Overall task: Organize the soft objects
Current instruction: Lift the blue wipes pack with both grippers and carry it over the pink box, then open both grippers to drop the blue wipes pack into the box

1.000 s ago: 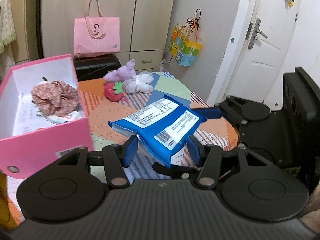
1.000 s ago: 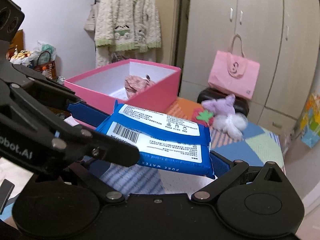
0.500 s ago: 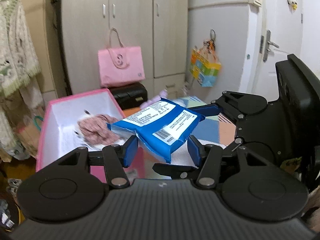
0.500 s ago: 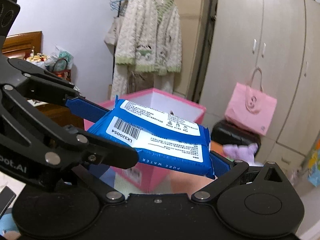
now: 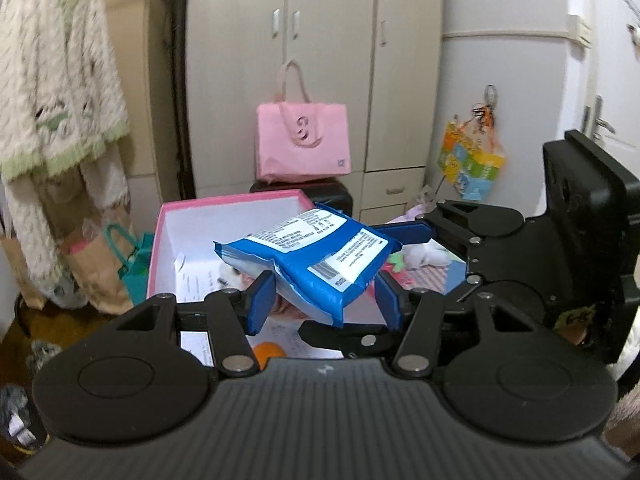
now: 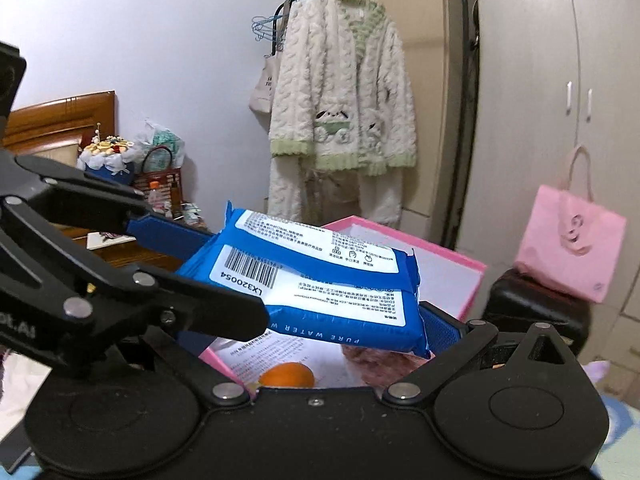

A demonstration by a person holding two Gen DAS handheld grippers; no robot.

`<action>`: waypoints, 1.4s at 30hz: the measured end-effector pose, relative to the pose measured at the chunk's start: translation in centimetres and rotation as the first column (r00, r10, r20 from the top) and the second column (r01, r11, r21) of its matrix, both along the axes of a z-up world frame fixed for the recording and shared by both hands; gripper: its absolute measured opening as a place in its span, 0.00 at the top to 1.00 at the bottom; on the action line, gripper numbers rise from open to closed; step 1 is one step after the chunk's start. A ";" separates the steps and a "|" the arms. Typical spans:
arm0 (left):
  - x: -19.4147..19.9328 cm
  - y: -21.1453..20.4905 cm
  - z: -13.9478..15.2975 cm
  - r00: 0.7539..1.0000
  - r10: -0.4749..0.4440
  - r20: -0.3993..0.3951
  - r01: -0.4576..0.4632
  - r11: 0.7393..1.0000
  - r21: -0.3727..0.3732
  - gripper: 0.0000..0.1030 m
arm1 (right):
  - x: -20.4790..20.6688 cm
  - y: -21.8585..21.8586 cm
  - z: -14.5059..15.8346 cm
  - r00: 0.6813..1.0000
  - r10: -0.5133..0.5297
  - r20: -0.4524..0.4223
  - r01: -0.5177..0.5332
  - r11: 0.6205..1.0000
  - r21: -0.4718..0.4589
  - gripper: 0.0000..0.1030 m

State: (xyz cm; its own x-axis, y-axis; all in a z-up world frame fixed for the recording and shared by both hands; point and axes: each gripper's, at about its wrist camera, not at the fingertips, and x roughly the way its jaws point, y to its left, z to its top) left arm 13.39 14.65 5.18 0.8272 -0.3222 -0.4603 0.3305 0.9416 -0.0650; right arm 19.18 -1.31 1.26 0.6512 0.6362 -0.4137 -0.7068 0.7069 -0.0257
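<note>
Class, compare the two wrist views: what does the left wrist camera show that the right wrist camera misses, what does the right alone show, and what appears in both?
Only the left wrist view shows the colourful patterned bag hanging on a hook, the white door's handle and brown paper bags on the floor.

Only the right wrist view shows the wooden headboard and blue clothes hangers.

Both show the blue wet-wipes pack gripped by the left gripper and right gripper, the pink cardboard box, an orange fruit, the pink tote bag and the fluffy white robe.
</note>
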 end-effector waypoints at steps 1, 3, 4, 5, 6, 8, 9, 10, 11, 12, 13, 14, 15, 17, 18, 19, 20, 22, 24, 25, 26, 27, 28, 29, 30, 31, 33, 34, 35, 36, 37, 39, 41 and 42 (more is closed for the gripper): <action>0.6 0.4 -0.3 1.000 0.009 -0.011 -0.009 1.000 -0.005 0.49 | 0.5 0.3 -0.3 1.000 0.007 -0.014 -0.007 1.000 0.001 0.00; 1.7 1.1 -0.9 0.999 0.021 -0.036 -0.022 1.000 -0.018 0.49 | 1.5 0.8 -0.8 0.999 0.017 -0.047 -0.017 1.000 -0.001 0.00; 2.3 1.4 -1.2 0.998 0.023 -0.050 -0.025 0.999 -0.026 0.49 | 2.0 1.1 -1.1 0.998 0.017 -0.064 -0.018 1.000 -0.004 0.00; 2.9 1.6 -1.5 0.998 0.026 -0.065 -0.028 0.999 -0.036 0.49 | 2.5 1.3 -1.3 0.996 0.018 -0.082 -0.018 1.000 -0.007 0.00; 3.5 2.0 -1.8 0.996 0.028 -0.087 -0.033 0.998 -0.052 0.49 | 2.9 1.4 -1.5 0.995 0.017 -0.100 -0.018 1.000 -0.011 0.00; 4.5 2.4 -2.4 0.992 0.021 -0.125 -0.031 0.996 -0.079 0.50 | 3.7 1.6 -2.0 0.990 0.011 -0.140 -0.014 1.000 -0.023 0.00; 4.8 2.6 -2.7 0.991 0.014 -0.135 -0.025 0.996 -0.083 0.49 | 4.1 1.8 -2.1 0.987 0.008 -0.158 -0.013 0.999 -0.035 0.00; 5.1 2.7 -3.0 0.990 0.013 -0.141 -0.024 0.997 -0.080 0.50 | 4.2 1.8 -2.3 0.985 0.004 -0.174 -0.013 0.999 -0.052 0.00; 5.4 2.7 -3.3 0.989 0.012 -0.148 -0.024 0.997 -0.077 0.50 | 4.5 2.1 -2.5 0.982 -0.004 -0.187 -0.010 0.997 -0.075 0.00; 5.6 2.7 -3.5 0.988 0.012 -0.156 -0.025 0.997 -0.079 0.50 | 4.7 2.4 -2.7 0.981 -0.012 -0.192 -0.006 0.996 -0.094 0.00; 5.8 2.7 -3.7 0.987 0.013 -0.161 -0.026 0.997 -0.079 0.50 | 4.7 2.7 -2.8 0.981 -0.018 -0.191 -0.002 0.994 -0.107 0.00; 5.9 2.8 -3.8 0.986 0.013 -0.164 -0.026 0.997 -0.077 0.50 | 4.7 2.8 -2.9 0.982 -0.025 -0.189 0.002 0.993 -0.119 0.00; 5.8 2.9 -4.0 0.986 0.014 -0.165 -0.027 0.997 -0.076 0.50 | 4.7 2.9 -3.0 0.981 -0.030 -0.189 0.006 0.992 -0.128 0.00; 5.9 3.0 -4.2 0.985 0.023 -0.169 -0.035 0.997 -0.072 0.49 | 4.6 3.1 -3.0 0.981 -0.038 -0.191 0.010 0.989 -0.146 0.01; 6.2 3.0 -4.3 0.985 0.031 -0.172 -0.043 0.997 -0.068 0.49 | 4.6 3.1 -2.9 0.981 -0.046 -0.189 0.016 0.987 -0.158 0.01; 6.1 3.0 -4.3 0.984 0.042 -0.172 -0.053 0.997 -0.061 0.47 | 4.7 3.4 -2.8 0.981 -0.053 -0.185 0.021 0.986 -0.168 0.01; 6.0 3.0 -4.3 0.984 0.049 -0.173 -0.059 0.997 -0.052 0.47 | 4.7 3.4 -2.8 0.981 -0.058 -0.183 0.025 0.984 -0.175 0.01; 5.8 3.2 -3.9 0.985 0.058 -0.165 -0.065 0.997 -0.039 0.44 | 4.7 3.4 -2.6 0.982 -0.063 -0.179 0.029 0.982 -0.186 0.01; 5.1 3.2 -3.5 0.987 0.065 -0.149 -0.071 0.997 -0.032 0.42 | 4.2 3.2 -2.3 0.984 -0.060 -0.170 0.027 0.981 -0.192 0.01; 4.8 3.2 -3.2 0.988 0.066 -0.140 -0.071 0.997 -0.030 0.42 | 3.9 3.1 -2.2 0.984 -0.063 -0.165 0.030 0.981 -0.193 0.01; 4.5 3.2 -3.0 0.989 0.068 -0.131 -0.073 0.997 -0.027 0.40 | 3.6 3.0 -2.0 0.985 -0.062 -0.161 0.031 0.981 -0.192 0.01; 4.2 3.2 -2.7 0.990 0.071 -0.124 -0.075 0.997 -0.024 0.39 | 3.4 2.8 -1.9 0.986 -0.061 -0.157 0.030 0.981 -0.191 0.01; 3.9 3.2 -2.5 0.990 0.075 -0.119 -0.078 0.997 -0.019 0.38 | 3.1 2.7 -1.7 0.986 -0.061 -0.153 0.031 0.981 -0.190 0.01; 3.6 3.1 -2.3 0.990 0.078 -0.114 -0.080 0.997 -0.014 0.38 | 2.8 2.5 -1.6 0.987 -0.063 -0.148 0.034 0.981 -0.189 0.01; 3.3 3.0 -2.1 0.991 0.081 -0.110 -0.083 0.997 -0.006 0.37 | 2.5 2.3 -1.4 0.988 -0.064 -0.142 0.036 0.981 -0.188 0.01; 3.1 2.9 -2.0 0.991 0.083 -0.108 -0.083 0.997 -0.001 0.36 | 2.3 2.2 -1.3 0.988 -0.064 -0.137 0.038 0.982 -0.187 0.01; 2.6 2.7 -1.7 0.990 0.086 -0.108 -0.086 0.996 0.005 0.30 | 1.7 1.8 -1.0 0.989 -0.070 -0.129 0.045 0.981 -0.186 0.01; 2.3 2.6 -1.6 0.990 0.088 -0.107 -0.087 0.996 0.007 0.28 | 1.4 1.6 -0.8 0.989 -0.073 -0.125 0.049 0.981 -0.186 0.01; 2.1 2.6 -1.5 0.990 0.089 -0.107 -0.088 0.996 0.012 0.28 | 1.1 1.4 -0.7 0.990 -0.078 -0.119 0.055 0.981 -0.186 0.01; 1.8 2.4 -1.3 0.990 0.089 -0.105 -0.087 0.996 0.022 0.28 | 0.9 1.3 -0.5 0.990 -0.082 -0.114 0.060 0.981 -0.186 0.01; 1.6 2.2 -1.2 0.991 0.089 -0.104 -0.086 0.996 0.030 0.27 | 0.6 1.0 -0.3 0.990 -0.086 -0.108 0.065 0.980 -0.186 0.01; 0.9 1.9 -0.9 0.991 0.087 -0.099 -0.083 0.996 0.043 0.27 | 0.1 0.4 0.1 0.991 -0.089 -0.104 0.070 0.982 -0.177 0.01; 0.3 1.6 -0.5 0.992 0.081 -0.093 -0.077 0.996 0.049 0.26 | -0.5 -0.6 0.5 0.991 -0.091 -0.100 0.074 0.984 -0.159 0.01; 0.0 1.5 -0.3 0.993 0.078 -0.089 -0.074 0.996 0.051 0.26 | -0.8 -1.2 0.7 0.991 -0.091 -0.101 0.075 0.986 -0.149 0.01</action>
